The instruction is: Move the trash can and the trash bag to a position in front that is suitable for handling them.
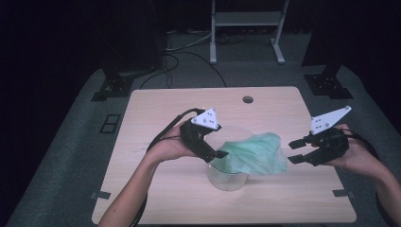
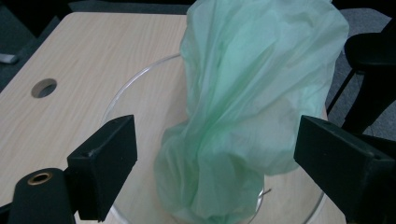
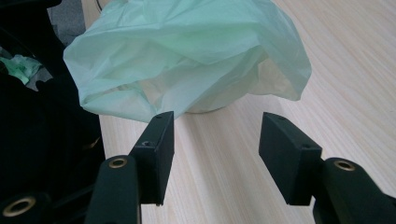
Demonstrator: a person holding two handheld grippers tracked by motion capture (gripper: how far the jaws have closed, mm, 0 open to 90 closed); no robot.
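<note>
While my left tongs (image 1: 218, 154) gape around the green bag (image 1: 257, 153), my right tongs (image 1: 296, 151) hover open, empty, at its 3 o'clock.

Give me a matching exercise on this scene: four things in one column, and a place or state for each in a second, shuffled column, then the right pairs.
Things
1. green plastic bag
2. clear glass bowl
3. left gripper
4. right gripper

Places or states
A. open, to the right of the bag and not touching it
B. stands on the wooden table, with the bag partly inside it
C. crumpled, spilling out over the bowl's right rim
D. open, at the bowl's left rim, with the bag between its jaws

Pairs: 1-C, 2-B, 3-D, 4-A
</note>
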